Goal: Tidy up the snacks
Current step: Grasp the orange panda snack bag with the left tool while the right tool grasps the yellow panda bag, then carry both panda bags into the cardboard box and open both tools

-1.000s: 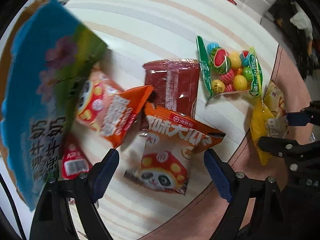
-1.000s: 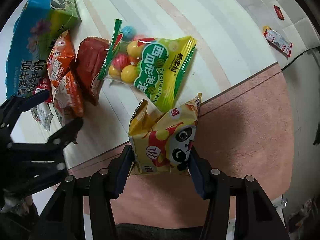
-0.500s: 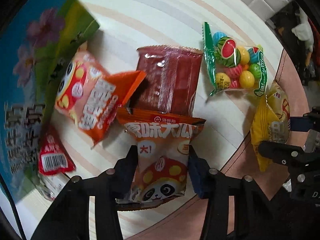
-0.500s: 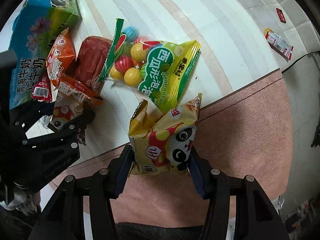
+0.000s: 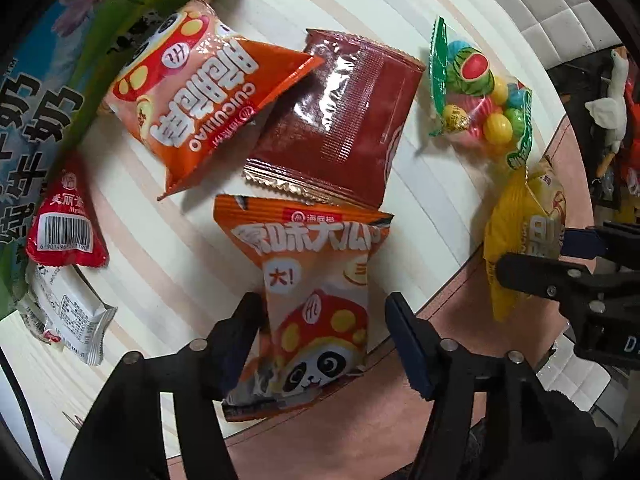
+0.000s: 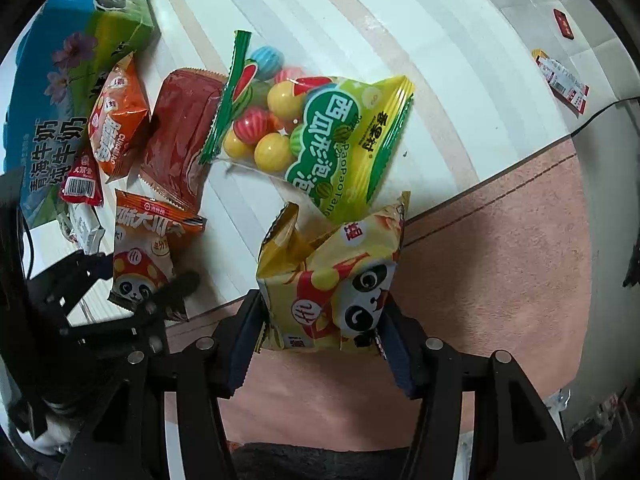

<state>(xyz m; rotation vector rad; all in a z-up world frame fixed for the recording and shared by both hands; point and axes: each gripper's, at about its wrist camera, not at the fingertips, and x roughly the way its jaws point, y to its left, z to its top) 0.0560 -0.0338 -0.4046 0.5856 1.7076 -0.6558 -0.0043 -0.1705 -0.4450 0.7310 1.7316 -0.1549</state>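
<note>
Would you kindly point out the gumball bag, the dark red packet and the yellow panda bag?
gumball bag [image 6: 320, 140]: right wrist view, on its green label.
dark red packet [image 5: 340, 120]: left wrist view, middle of its glossy face.
yellow panda bag [image 6: 332, 280]: right wrist view, on its front print.

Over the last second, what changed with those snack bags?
The left gripper closed on the orange panda bag; its jaws have just been opening again, the right one now clear of it. The right gripper kept its grip on the yellow panda bag. Other snacks stayed put.
</note>
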